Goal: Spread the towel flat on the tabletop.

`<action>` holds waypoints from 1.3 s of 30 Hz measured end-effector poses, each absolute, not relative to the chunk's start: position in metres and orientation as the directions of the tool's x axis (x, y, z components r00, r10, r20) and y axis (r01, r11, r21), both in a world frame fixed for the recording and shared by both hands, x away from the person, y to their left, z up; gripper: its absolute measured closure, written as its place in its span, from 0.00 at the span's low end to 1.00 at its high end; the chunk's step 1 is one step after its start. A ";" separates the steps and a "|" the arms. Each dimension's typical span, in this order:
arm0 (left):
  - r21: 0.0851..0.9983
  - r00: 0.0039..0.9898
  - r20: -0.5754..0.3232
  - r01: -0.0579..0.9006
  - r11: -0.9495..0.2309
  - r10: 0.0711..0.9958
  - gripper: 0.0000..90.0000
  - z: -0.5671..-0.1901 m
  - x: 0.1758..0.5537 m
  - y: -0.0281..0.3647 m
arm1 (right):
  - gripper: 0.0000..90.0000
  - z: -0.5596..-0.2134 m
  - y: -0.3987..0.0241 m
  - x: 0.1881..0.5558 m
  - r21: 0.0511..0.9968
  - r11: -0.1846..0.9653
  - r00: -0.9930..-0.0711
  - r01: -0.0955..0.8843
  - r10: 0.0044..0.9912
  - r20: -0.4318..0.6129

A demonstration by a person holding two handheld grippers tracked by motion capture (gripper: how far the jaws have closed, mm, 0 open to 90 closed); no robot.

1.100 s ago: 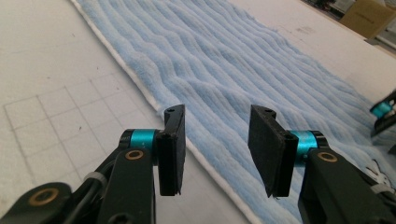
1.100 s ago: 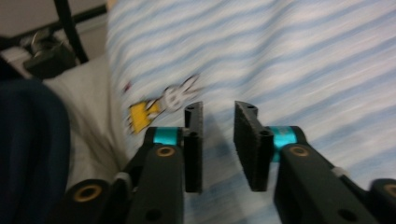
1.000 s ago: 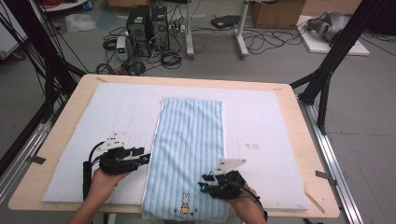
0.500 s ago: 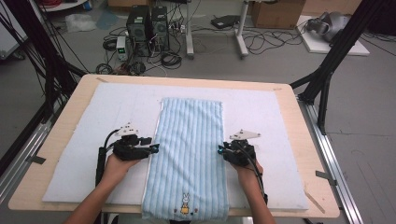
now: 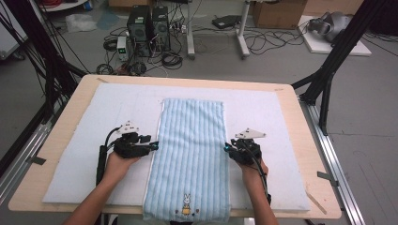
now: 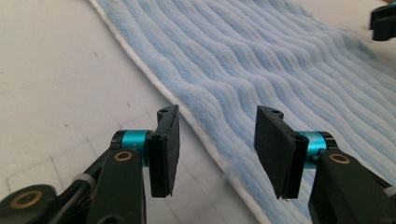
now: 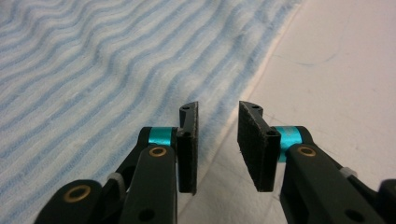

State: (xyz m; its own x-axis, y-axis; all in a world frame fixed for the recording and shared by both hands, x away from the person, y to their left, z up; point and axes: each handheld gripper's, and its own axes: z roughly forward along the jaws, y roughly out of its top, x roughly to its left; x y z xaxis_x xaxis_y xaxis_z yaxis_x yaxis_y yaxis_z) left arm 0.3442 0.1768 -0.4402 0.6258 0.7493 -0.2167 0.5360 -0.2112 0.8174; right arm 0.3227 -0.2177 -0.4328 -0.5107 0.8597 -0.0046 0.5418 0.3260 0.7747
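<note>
Towel (image 5: pixel 191 157), blue-striped terry, lies flat between my two grippers, hem overhanging the table (image 5: pixel 56 117) toward me. I judge it light, limp, non-slip; best pinched at the long side hems. Left gripper (image 6: pixel 217 149) straddles its hem, jaws parted, empty. Right gripper (image 7: pixel 217 142) stands narrower, empty, over the opposite hem. High view alone shows the rabbit emblem (image 5: pixel 187 205).

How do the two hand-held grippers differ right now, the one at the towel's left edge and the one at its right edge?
The left hand-held gripper has its jaws spread wider; the right hand-held gripper holds them closer together. The left one's jaws straddle the white hem of the blue striped towel, while the right one's jaws sit just beside the edge, over the white mat. Both point inward at mid-length, jaws open, gripping nothing.
</note>
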 end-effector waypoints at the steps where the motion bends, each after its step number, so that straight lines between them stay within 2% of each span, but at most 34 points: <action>1: 0.820 0.625 -0.220 0.535 -0.205 0.749 0.62 -0.442 0.347 0.174 | 0.74 -0.433 -0.219 0.323 0.773 0.321 -0.504 0.547 0.864 -0.002; 3: 0.803 0.624 -0.218 0.552 -0.226 0.750 0.65 -0.448 0.349 0.167 | 0.74 -0.434 -0.221 0.322 0.773 0.317 -0.498 0.549 0.867 -0.002; 5: 0.787 0.628 -0.162 0.547 -0.284 0.761 0.70 -0.451 0.347 0.161 | 0.73 -0.433 -0.222 0.322 0.775 0.306 -0.493 0.553 0.870 0.008; 7: 0.786 0.649 -0.067 0.502 -0.361 0.758 0.83 -0.449 0.345 0.160 | 0.72 -0.434 -0.223 0.322 0.774 0.305 -0.494 0.555 0.869 0.012; 8: 0.776 0.653 -0.054 0.503 -0.380 0.755 0.95 -0.448 0.344 0.160 | 0.71 -0.434 -0.223 0.323 0.772 0.306 -0.496 0.556 0.868 0.013; 11: 0.755 0.650 -0.035 0.515 -0.406 0.760 0.98 -0.444 0.339 0.163 | 0.71 -0.435 -0.220 0.322 0.766 0.321 -0.508 0.557 0.862 0.009; 14: 0.760 0.638 -0.065 0.530 -0.376 0.767 0.96 -0.444 0.338 0.170 | 0.71 -0.435 -0.218 0.321 0.766 0.324 -0.513 0.555 0.858 0.008; 15: 0.768 0.629 -0.085 0.535 -0.352 0.773 0.90 -0.444 0.340 0.172 | 0.71 -0.435 -0.218 0.323 0.770 0.315 -0.512 0.554 0.859 0.017; 16: 0.778 0.617 -0.103 0.538 -0.323 0.780 0.77 -0.444 0.342 0.174 | 0.71 -0.434 -0.218 0.325 0.773 0.303 -0.509 0.558 0.860 0.030; 17: 0.791 0.610 -0.114 0.534 -0.300 0.784 0.68 -0.443 0.344 0.176 | 0.71 -0.433 -0.219 0.328 0.776 0.295 -0.506 0.557 0.862 0.036; 20: 0.815 0.597 -0.124 0.517 -0.262 0.792 0.62 -0.437 0.356 0.177 | 0.71 -0.431 -0.218 0.341 0.782 0.277 -0.489 0.559 0.871 0.041; 25: 0.861 0.540 -0.108 0.471 -0.193 0.835 0.61 -0.431 0.386 0.173 | 0.74 -0.434 -0.213 0.368 0.781 0.215 -0.451 0.586 0.887 0.094; 29: 0.815 0.513 -0.139 0.545 -0.196 0.847 0.66 -0.436 0.416 0.166 | 0.77 -0.441 -0.201 0.382 0.744 0.249 -0.447 0.620 0.891 0.074; 31: 0.799 0.500 -0.148 0.569 -0.195 0.854 0.69 -0.441 0.424 0.161 | 0.86 -0.445 -0.197 0.384 0.728 0.278 -0.448 0.627 0.893 0.044; 32: 0.794 0.501 -0.133 0.570 -0.211 0.855 0.70 -0.443 0.426 0.158 | 0.94 -0.445 -0.197 0.384 0.728 0.296 -0.452 0.618 0.892 0.022; 33: 0.795 0.502 -0.120 0.566 -0.219 0.857 0.72 -0.444 0.427 0.155 | 0.95 -0.444 -0.195 0.383 0.725 0.325 -0.441 0.608 0.897 -0.033; 35: 0.796 0.497 -0.104 0.560 -0.227 0.862 0.72 -0.446 0.431 0.151 | 0.94 -0.445 -0.195 0.383 0.724 0.333 -0.425 0.604 0.903 -0.060; 37: 0.799 0.491 -0.100 0.558 -0.225 0.865 0.71 -0.446 0.435 0.149 | 0.83 -0.444 -0.197 0.383 0.726 0.312 -0.408 0.613 0.912 -0.047; 39: 0.806 0.488 -0.108 0.553 -0.212 0.866 0.69 -0.446 0.441 0.147 | 0.76 -0.442 -0.203 0.381 0.741 0.285 -0.423 0.609 0.906 0.000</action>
State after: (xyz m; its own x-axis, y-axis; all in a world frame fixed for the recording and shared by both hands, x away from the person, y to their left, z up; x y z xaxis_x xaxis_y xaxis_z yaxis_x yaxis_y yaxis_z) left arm 0.4413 0.1470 -0.4457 0.4884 0.8660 -0.1076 0.5528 -0.2116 0.8060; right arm 0.3808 -0.2025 -0.4422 -0.4234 0.9059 -0.0005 0.6086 0.2848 0.7406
